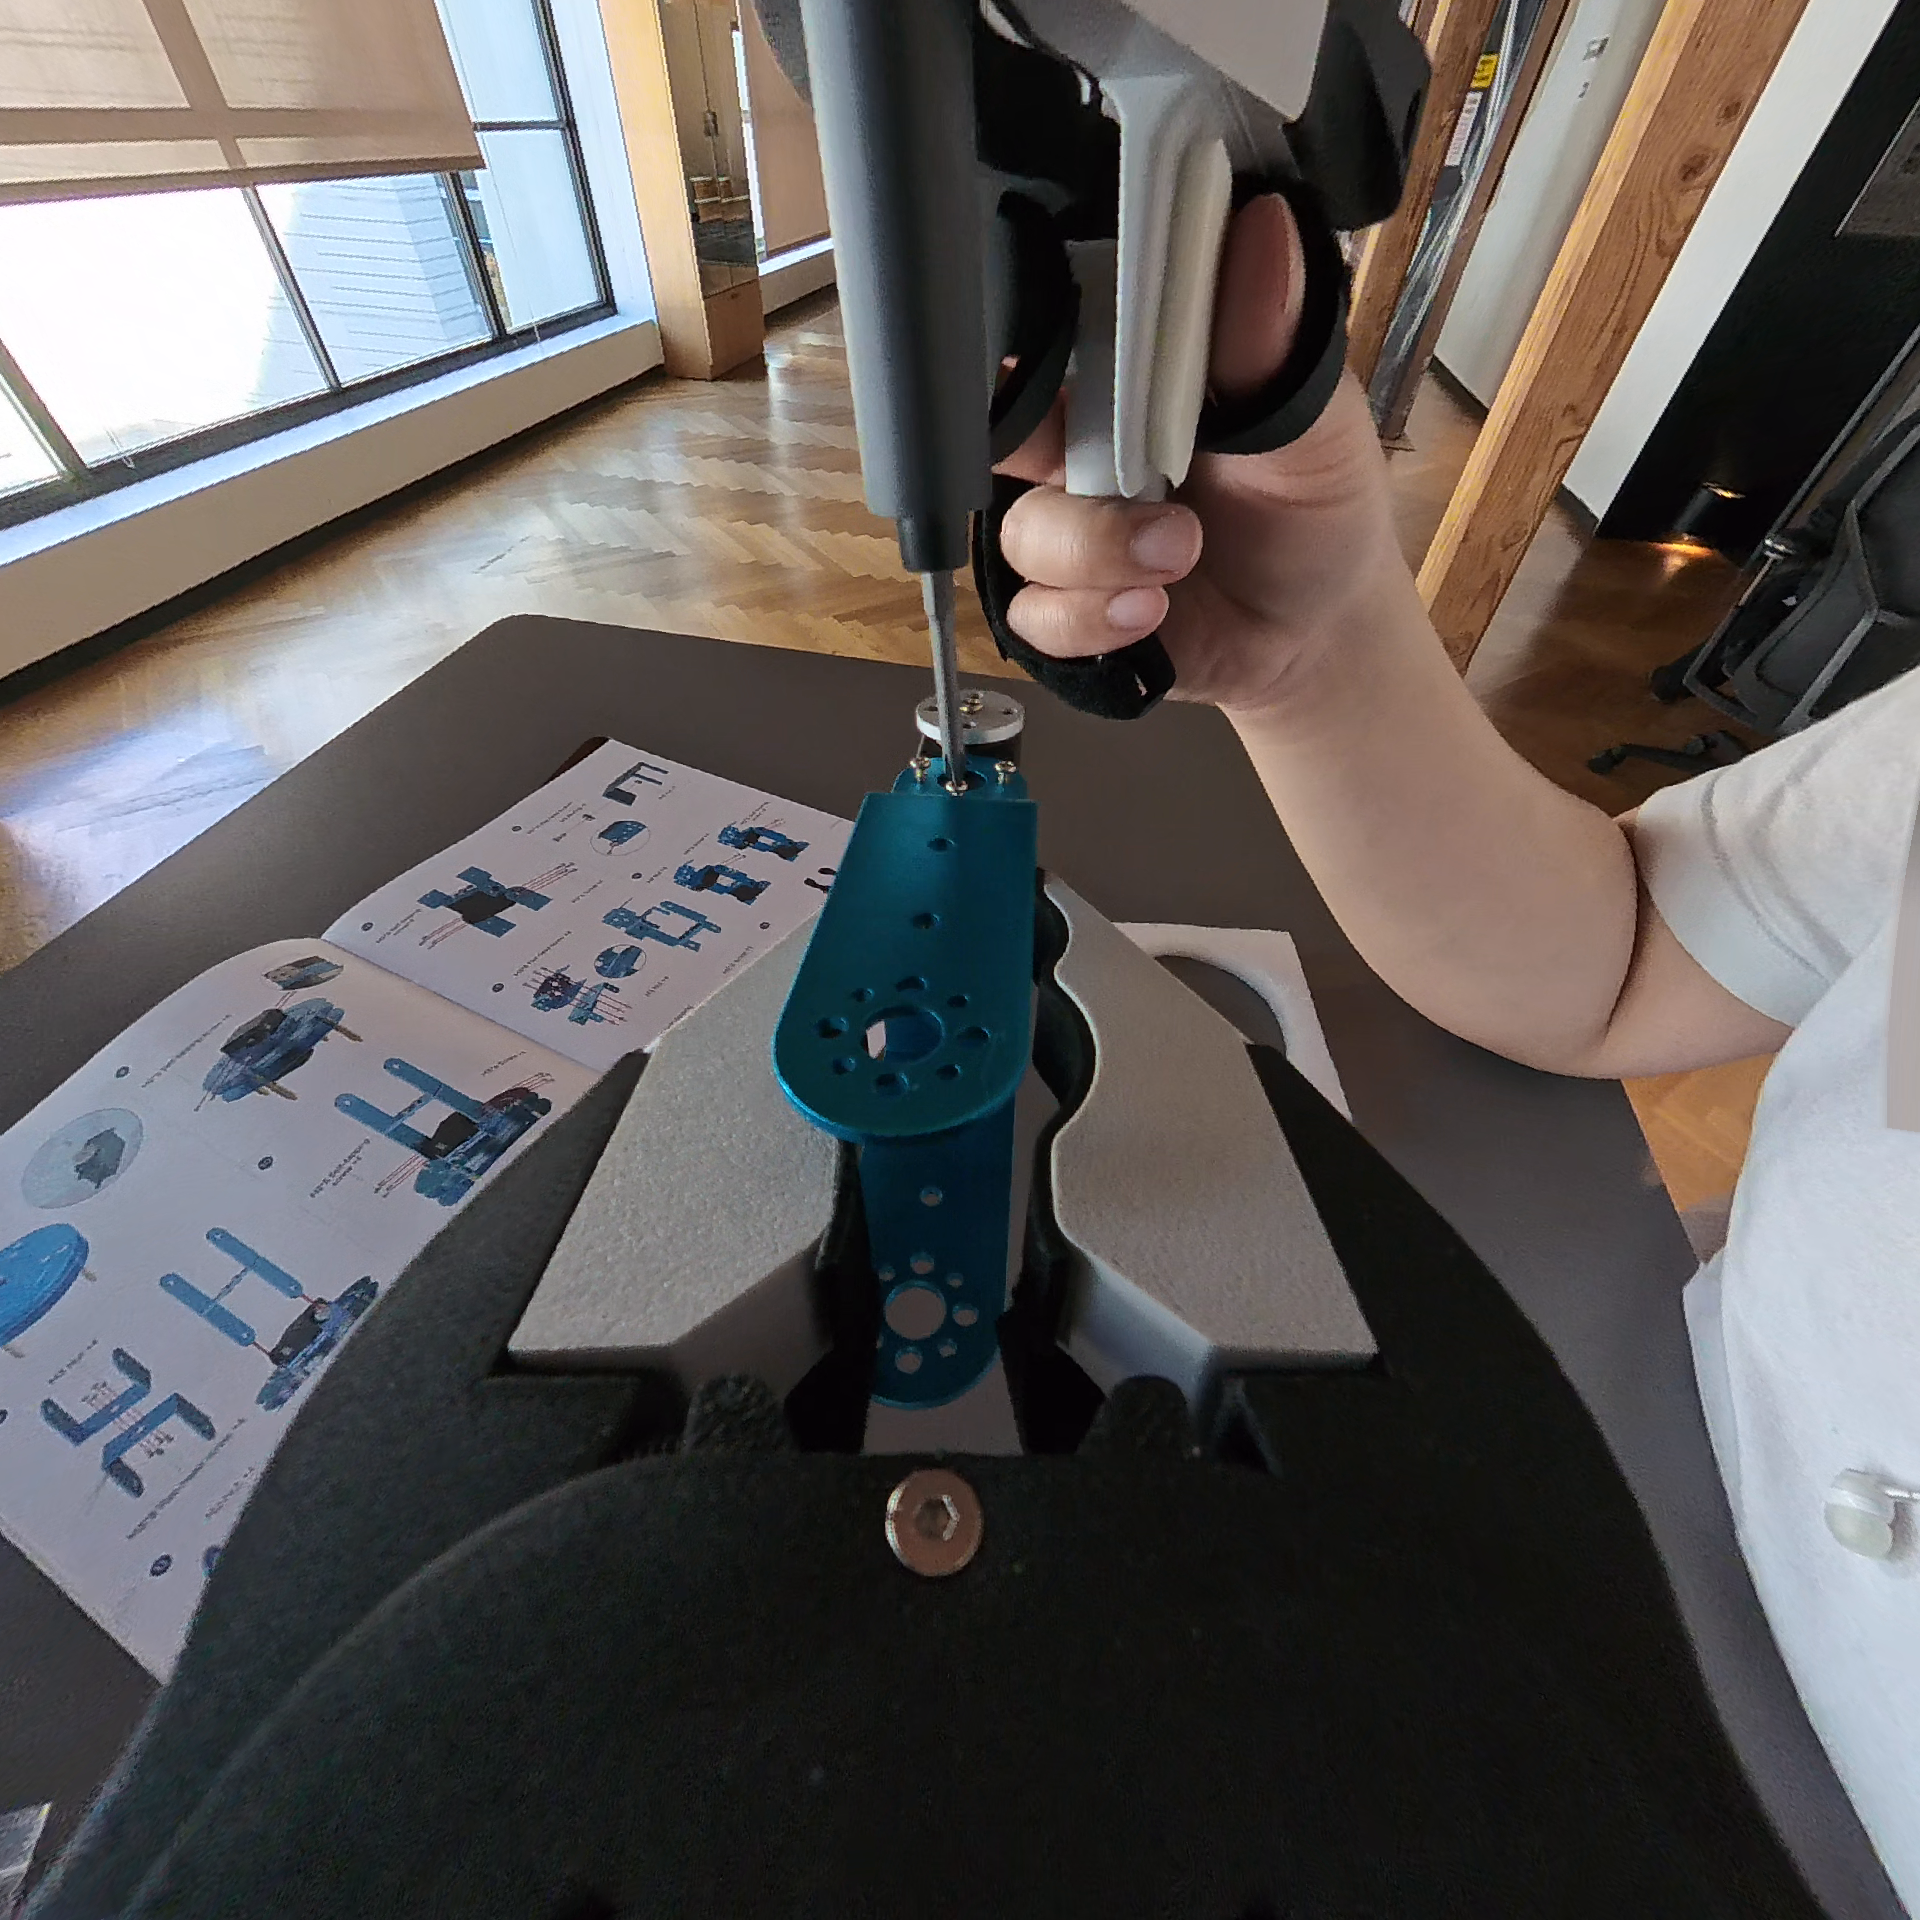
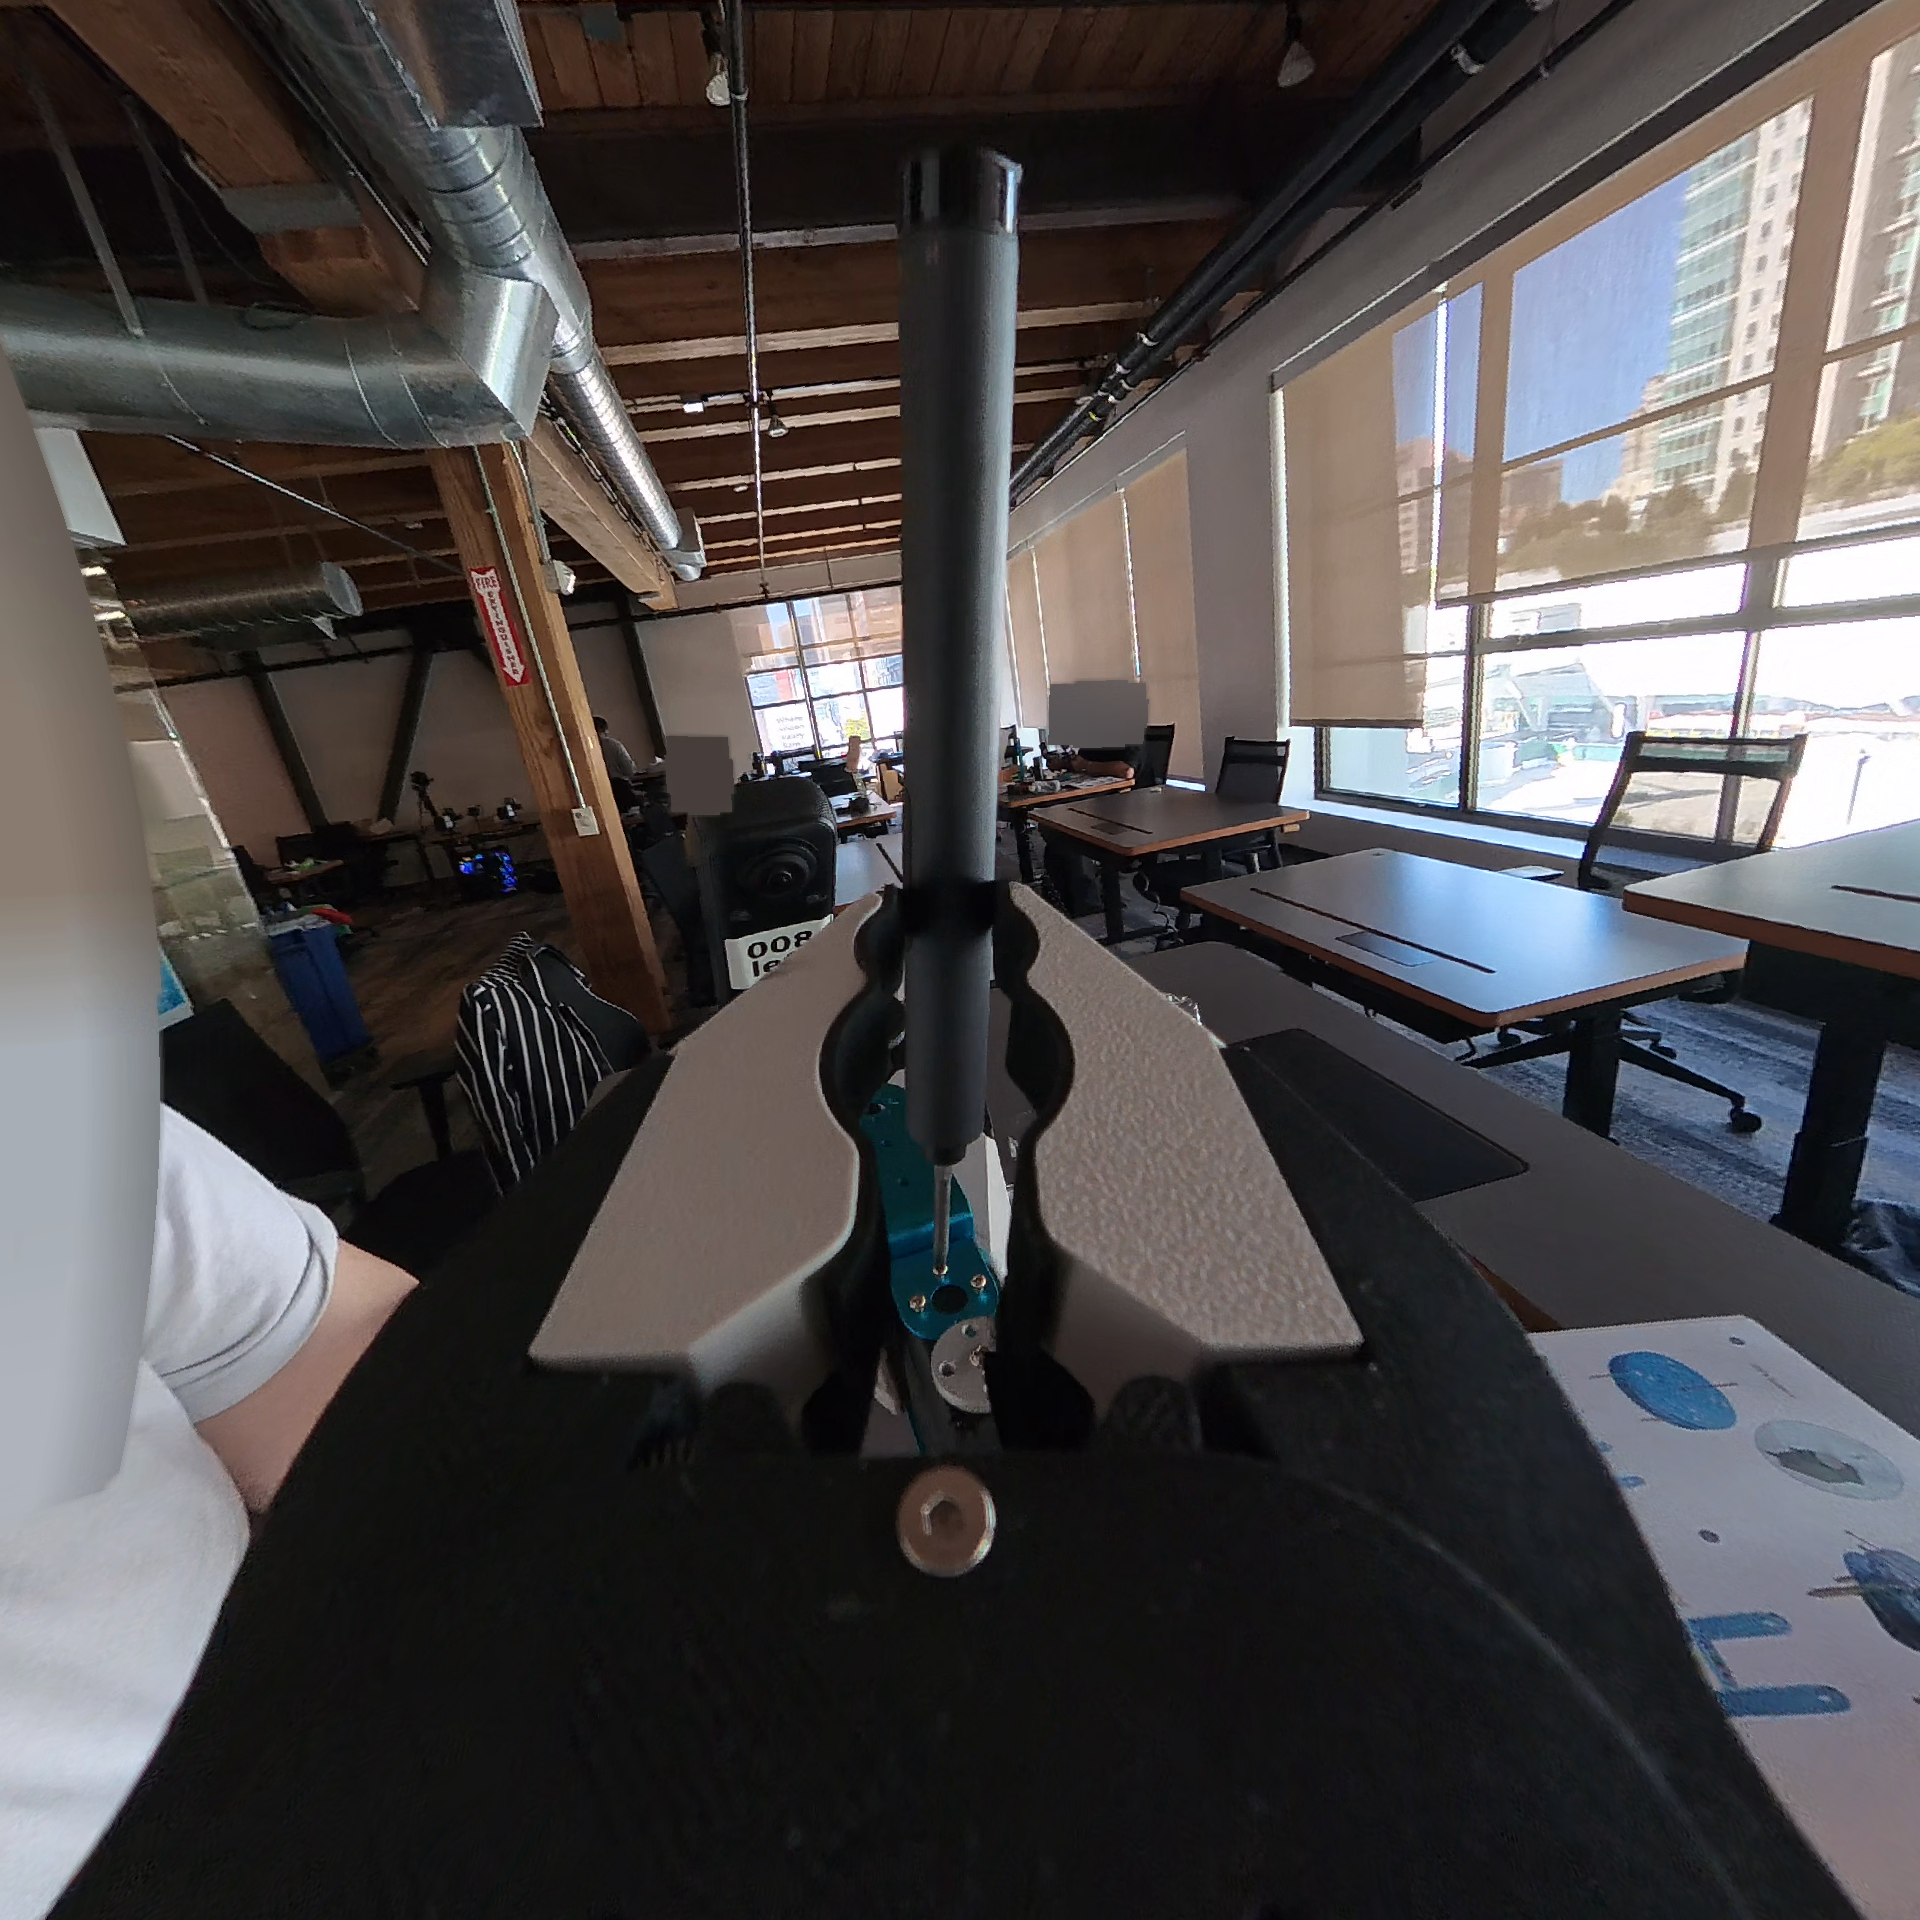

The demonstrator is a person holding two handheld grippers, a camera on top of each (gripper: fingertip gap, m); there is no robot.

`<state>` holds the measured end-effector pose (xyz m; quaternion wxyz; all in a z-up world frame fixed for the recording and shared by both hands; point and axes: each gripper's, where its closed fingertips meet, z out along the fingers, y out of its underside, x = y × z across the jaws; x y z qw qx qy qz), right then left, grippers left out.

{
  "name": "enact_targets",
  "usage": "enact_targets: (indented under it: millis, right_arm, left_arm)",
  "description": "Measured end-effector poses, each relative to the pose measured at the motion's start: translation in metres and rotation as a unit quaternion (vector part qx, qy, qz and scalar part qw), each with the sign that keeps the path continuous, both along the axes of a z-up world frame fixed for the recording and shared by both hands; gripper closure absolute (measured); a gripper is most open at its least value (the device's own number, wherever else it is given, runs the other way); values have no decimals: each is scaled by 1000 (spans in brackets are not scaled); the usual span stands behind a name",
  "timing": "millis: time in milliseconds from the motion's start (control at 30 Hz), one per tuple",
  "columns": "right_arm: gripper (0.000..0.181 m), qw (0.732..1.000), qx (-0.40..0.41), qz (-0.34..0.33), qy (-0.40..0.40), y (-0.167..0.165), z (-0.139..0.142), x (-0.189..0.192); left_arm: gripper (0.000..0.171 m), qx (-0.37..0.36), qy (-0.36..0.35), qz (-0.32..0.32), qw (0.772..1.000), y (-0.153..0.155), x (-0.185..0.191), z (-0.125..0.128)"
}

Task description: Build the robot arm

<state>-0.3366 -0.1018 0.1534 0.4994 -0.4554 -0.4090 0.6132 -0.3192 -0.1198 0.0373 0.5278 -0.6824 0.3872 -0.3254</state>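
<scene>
1. Grippers number two: the left gripper [image 1: 925,1195] is clamped on a blue metal bracket [image 1: 914,997], and the right gripper [image 2: 940,1091] is closed around one grey electric screwdriver [image 2: 951,623].
2. One person's hand [image 1: 1195,561] grips the right gripper's handle in the left wrist view, black straps looped over the fingers.
3. One open instruction booklet [image 1: 343,1091] lies on the counter [image 1: 1195,810] left of the bracket, its pages showing blue parts diagrams; a white foam piece [image 1: 1247,966] lies just right of the left gripper.
4. The counter is dark grey with a rounded far edge; beyond it runs a herringbone wood floor [image 1: 520,540], with large windows [image 1: 208,312] half covered by tan roller blinds.
5. The right wrist view shows an open office: rows of dark desks [image 2: 1455,935] with wood edging, black chairs, timber posts and beams, and silver ducts [image 2: 312,353] under a wooden ceiling.
6. The bracket is anodised blue, U-shaped, with two rounded arms drilled with rings of small holes around a larger centre hole. It is held above the counter, pointing away from the left camera.
7. At its far end sits a silver round hub [image 1: 966,722], with small screws around a hole; the screwdriver's thin bit [image 1: 945,707] comes down from above onto that end plate.
</scene>
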Motion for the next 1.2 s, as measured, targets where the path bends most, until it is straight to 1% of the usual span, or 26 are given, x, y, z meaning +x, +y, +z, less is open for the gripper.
enact_targets:
  millis: [333, 467, 533, 633, 700, 767, 833, 867, 933, 967, 1033, 1133, 1200]
  right_arm:
    - [165, 1000, -3, -11, -10, 4, -3, 1]
    - [165, 999, 4, -27, 18, -1, 13, 15]
    - [166, 998, 15, -49, 33, -7, 22, 37]
    - [166, 993, 37, -113, 25, -10, 25, 85]
    - [166, 987, 41, -155, 5, -10, 19, 120]
    - [166, 983, 32, -181, -7, -12, 12, 153]
    - [166, 982, 21, -187, -15, -14, 1, 180]
    - [166, 982, 18, -185, -18, -15, -6, 191]
    - [166, 985, 13, -173, -17, -14, -17, 208]
    - [166, 987, 6, -160, -15, -13, -22, 215]
    - [166, 992, -18, -126, -14, -10, -34, 226]
    - [166, 995, -36, -88, -27, -7, -53, 240]
    - [166, 996, -29, -78, -35, -6, -62, 249]
  left_arm:
    - [145, -13, -3, 3, 1000, 1, 3, -2]
    - [145, -23, 22, -7, 999, -3, 13, -13]
    - [145, -43, 17, -23, 999, -9, 30, -23]
    - [144, -110, -12, -62, 992, -26, 72, -49]
    - [144, -165, -6, -62, 984, -34, 102, -78]
    - [145, -204, 10, -53, 977, -40, 129, -105]
    - [145, -249, 26, -46, 967, -45, 149, -127]
    - [145, -259, 27, -36, 965, -44, 156, -135]
    - [145, -260, 34, -23, 965, -41, 167, -147]
    - [145, -243, 30, -21, 969, -39, 172, -149]
    - [145, -216, 21, 8, 976, -31, 179, -153]
    - [144, -200, 61, 47, 977, -26, 183, -171]
    - [145, -174, 80, 55, 980, -27, 186, -172]
